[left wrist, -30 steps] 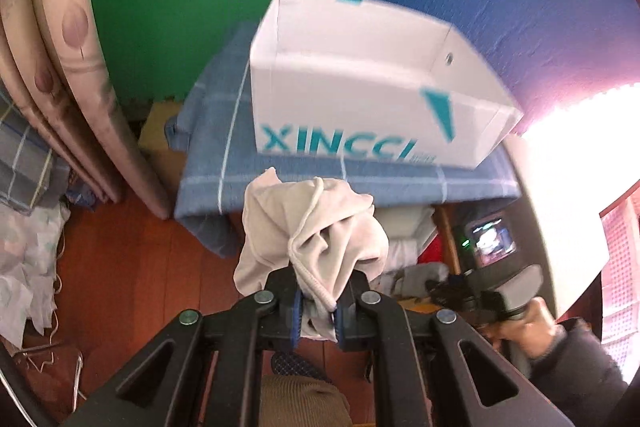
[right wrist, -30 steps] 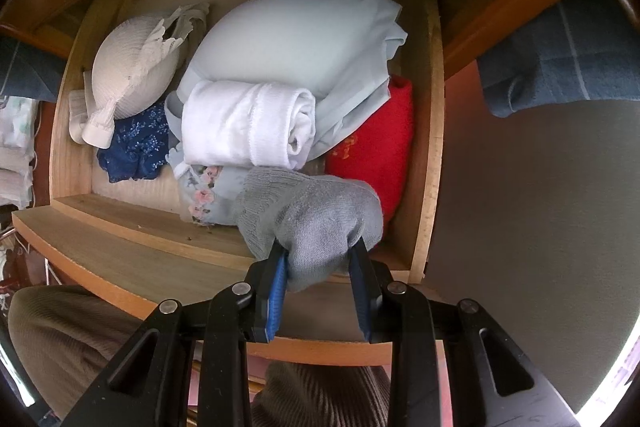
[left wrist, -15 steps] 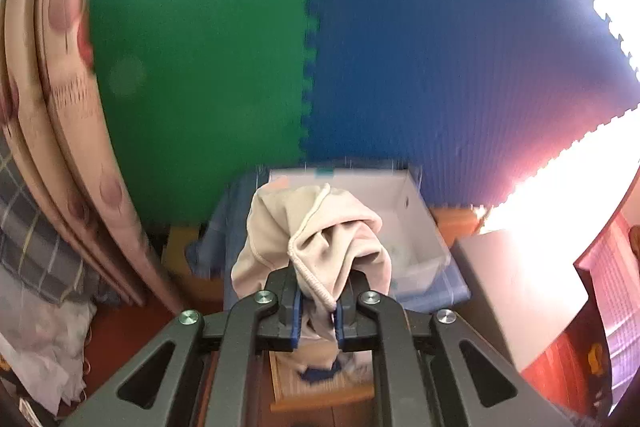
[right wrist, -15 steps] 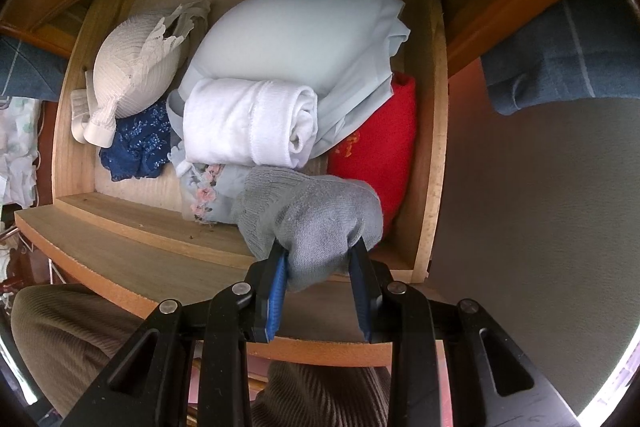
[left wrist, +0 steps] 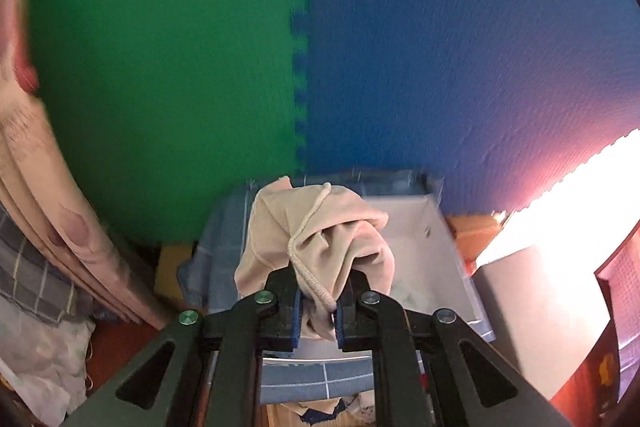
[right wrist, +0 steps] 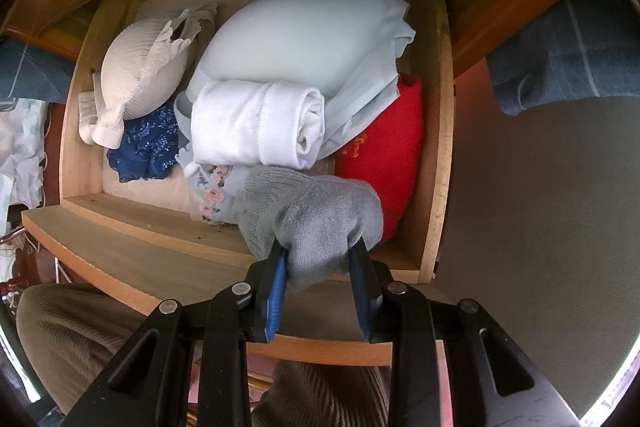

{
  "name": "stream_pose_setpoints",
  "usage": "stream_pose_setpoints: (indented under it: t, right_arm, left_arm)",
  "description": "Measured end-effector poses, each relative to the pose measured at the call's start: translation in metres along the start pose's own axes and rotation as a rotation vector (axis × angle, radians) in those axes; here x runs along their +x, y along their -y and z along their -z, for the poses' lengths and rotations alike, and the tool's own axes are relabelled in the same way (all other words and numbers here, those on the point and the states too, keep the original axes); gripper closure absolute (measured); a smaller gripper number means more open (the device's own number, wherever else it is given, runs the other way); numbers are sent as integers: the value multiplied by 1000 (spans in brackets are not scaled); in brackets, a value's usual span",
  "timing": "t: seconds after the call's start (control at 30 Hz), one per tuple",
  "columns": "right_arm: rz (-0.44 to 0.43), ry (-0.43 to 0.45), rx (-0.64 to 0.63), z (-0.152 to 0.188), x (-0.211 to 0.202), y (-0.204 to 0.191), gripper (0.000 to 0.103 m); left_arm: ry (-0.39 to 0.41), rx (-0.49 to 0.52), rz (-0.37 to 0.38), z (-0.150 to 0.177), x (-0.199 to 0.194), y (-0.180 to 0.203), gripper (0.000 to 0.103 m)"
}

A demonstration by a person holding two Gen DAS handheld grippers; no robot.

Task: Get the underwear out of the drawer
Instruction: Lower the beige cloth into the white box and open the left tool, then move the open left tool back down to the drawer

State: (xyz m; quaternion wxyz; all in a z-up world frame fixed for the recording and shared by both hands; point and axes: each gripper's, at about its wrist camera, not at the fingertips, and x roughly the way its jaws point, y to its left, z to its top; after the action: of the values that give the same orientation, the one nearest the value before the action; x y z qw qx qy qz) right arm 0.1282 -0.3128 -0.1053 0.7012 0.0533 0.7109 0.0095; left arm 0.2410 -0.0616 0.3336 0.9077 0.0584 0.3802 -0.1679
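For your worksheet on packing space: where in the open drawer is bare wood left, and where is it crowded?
Bare wood shows along the drawer front, between the front board and the blue lace garment, left of the floral piece. The middle and right are crowded: pale blue bundle, white roll, red item against the right wall.

White box [left wrist: 436, 259] half hidden behind beige underwear [left wrist: 320, 231]; red garment [right wrist: 384, 163] mostly buried.
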Motion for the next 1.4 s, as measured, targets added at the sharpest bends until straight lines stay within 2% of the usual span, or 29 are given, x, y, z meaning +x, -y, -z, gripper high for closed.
stream_pose_setpoints:
  t: [0.23, 0.47, 0.63, 0.8, 0.87, 0.93, 1.07, 1.23, 1.4]
  right_arm:
    - [-15, -2, 11, 0, 0, 2, 76]
    - [-5, -22, 20, -2, 2, 4, 76]
    - [12, -32, 17, -2, 4, 2, 76]
    - [10, -43, 23, -4, 8, 0, 76]
    - [15, -44, 20, -5, 8, -1, 76]
    - [16, -46, 20, -6, 9, -2, 76]
    - [21, -45, 20, -9, 12, -7, 76]
    - [26, -41, 17, -10, 14, -11, 76]
    - [23, -35, 24, -10, 12, -10, 76]
  left_arm:
    - [-181, -14, -13, 40, 100, 4, 92]
    - [-260, -4, -48, 74, 147, 14, 91]
    - [-277, -16, -46, 83, 163, 17, 89]
    - [-262, -32, -14, 82, 159, 13, 86]
    - [-243, -16, -16, 81, 153, 14, 73]
    - [-221, 1, -30, 80, 148, 16, 65]
    - [-151, 5, -11, 77, 123, 14, 59]
    - [-74, -2, -4, 82, 85, 8, 56]
    - [-44, 9, -15, 101, 58, 3, 55]
